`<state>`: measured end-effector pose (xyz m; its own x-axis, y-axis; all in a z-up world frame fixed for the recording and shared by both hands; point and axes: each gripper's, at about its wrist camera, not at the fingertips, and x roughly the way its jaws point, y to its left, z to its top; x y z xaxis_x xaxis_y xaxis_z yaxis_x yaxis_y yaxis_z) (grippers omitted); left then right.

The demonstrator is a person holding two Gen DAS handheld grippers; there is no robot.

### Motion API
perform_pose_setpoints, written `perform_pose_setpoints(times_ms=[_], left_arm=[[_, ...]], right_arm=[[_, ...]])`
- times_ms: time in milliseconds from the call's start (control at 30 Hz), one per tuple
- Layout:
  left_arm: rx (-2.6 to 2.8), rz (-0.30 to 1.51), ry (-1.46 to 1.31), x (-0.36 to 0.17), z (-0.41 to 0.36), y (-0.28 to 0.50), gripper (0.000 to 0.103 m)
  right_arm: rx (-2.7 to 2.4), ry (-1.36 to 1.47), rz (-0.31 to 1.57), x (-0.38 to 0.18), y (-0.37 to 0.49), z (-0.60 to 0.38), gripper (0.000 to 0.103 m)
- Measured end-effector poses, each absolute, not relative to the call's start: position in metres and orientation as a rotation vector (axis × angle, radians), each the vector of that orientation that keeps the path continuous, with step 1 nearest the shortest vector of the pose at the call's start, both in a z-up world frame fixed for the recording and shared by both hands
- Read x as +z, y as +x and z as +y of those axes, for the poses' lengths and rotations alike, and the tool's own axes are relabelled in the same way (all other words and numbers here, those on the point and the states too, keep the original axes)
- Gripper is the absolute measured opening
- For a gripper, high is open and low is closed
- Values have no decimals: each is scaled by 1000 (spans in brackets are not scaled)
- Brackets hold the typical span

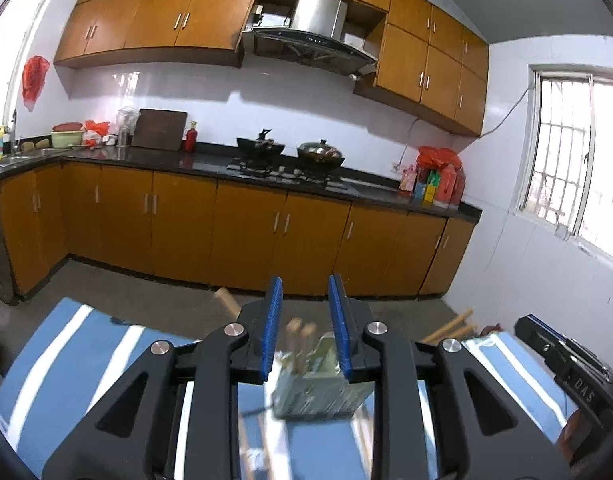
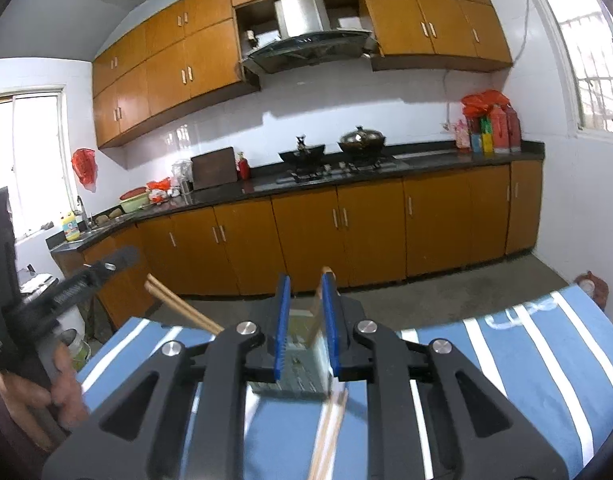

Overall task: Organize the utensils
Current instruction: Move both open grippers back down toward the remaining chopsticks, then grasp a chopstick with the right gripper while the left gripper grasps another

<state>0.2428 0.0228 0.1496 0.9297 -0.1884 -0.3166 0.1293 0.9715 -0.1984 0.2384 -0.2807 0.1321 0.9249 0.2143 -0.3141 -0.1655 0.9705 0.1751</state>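
A green slotted utensil holder stands on the blue-and-white striped cloth, with blurred wooden handles sticking up from it. My left gripper hovers over it, its blue pads apart and touching nothing. In the right wrist view the same holder shows through the narrow gap of my right gripper, whose pads press on nothing. A pair of wooden chopsticks lies on the cloth under that gripper. More wooden sticks poke up at its left, and one wooden tip rises behind its right finger.
Across a grey floor runs a counter with orange cabinets, a stove with two woks and red bottles. A person's hand holds the other gripper at the left. The table's far edge lies just past the holder.
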Motion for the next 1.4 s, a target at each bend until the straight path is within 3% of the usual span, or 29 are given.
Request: perform_pose_setpoints(times_ms=[167, 400, 567, 1100, 1400], left_arm=[[-112, 449, -138, 110, 46, 220, 25], [-45, 721, -128, 12, 70, 206, 25], [-30, 805, -164, -20, 76, 192, 25], [-53, 863, -167, -40, 69, 185, 25], [-106, 879, -185, -43, 59, 187, 25]], right_arm=[[150, 150, 454, 88, 225, -298, 18], [152, 190, 769, -15, 228, -292, 18], [190, 216, 893, -61, 227, -275, 18], [160, 132, 946, -81, 245, -251, 17], [91, 83, 924, -83, 247, -260, 8]])
